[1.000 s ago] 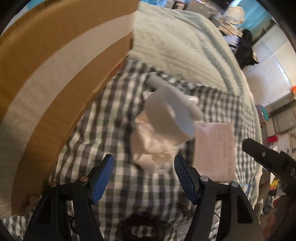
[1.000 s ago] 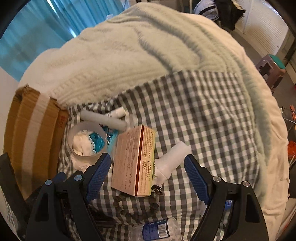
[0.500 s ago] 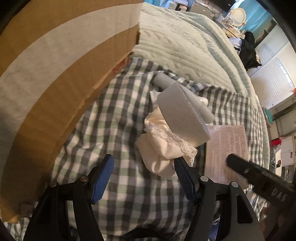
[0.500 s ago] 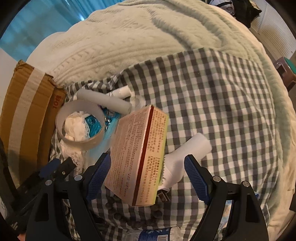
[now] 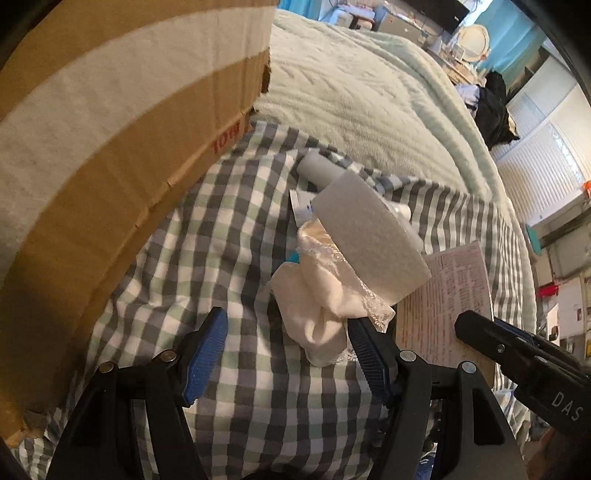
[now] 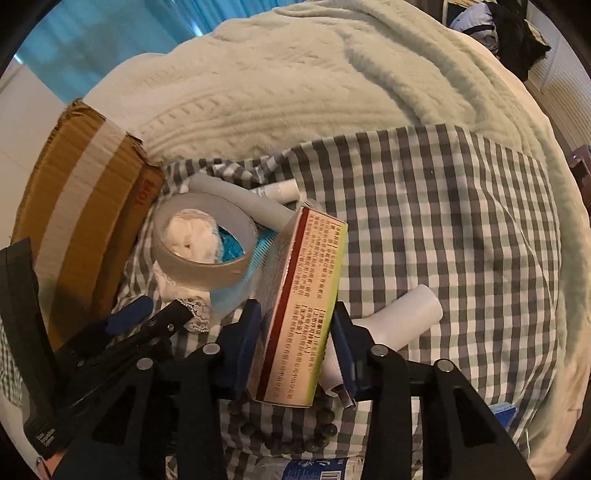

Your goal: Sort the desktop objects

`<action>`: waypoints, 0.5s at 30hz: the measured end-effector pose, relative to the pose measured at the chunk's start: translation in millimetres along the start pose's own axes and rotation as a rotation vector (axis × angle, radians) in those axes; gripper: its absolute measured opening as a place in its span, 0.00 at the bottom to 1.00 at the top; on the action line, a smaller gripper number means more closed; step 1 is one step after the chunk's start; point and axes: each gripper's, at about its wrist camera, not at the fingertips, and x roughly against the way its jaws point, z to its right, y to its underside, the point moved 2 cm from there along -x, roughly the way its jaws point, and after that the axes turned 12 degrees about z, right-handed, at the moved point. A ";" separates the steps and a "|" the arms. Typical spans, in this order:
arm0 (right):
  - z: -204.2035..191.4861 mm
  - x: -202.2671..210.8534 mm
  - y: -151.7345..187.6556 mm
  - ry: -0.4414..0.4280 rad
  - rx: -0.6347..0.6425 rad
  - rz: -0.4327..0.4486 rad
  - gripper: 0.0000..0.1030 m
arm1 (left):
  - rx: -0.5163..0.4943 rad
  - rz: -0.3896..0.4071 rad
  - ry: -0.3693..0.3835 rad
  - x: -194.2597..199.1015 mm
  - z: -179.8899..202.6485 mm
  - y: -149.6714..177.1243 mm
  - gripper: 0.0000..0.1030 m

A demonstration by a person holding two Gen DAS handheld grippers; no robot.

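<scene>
Left wrist: left gripper (image 5: pixel 286 352) apart over checked cloth (image 5: pixel 236 280), holding nothing, sock (image 5: pixel 321 310) against one pad; worth waiting.

Right wrist: right gripper (image 6: pixel 295 347) closing, box (image 6: pixel 299 314) upright between the pads; best squeezed square, then lifted clear of beads (image 6: pixel 280 432).

Pale green knit blanket (image 6: pixel 295 92) on a bed, teal curtains (image 6: pixel 92 33) behind, white blinds (image 5: pixel 535 177).
</scene>
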 end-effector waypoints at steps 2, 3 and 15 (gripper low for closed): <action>-2.4 -0.5 1.1 -0.005 0.006 -0.004 0.35 | -0.004 0.027 -0.009 4.1 1.2 -2.4 0.64; -4.8 -2.8 2.0 -0.017 0.007 -0.014 0.35 | -0.001 0.027 -0.004 3.4 1.6 -3.2 0.62; -4.5 -3.8 7.2 0.009 -0.052 -0.056 0.29 | -0.013 -0.001 0.059 -5.6 11.0 -7.2 0.11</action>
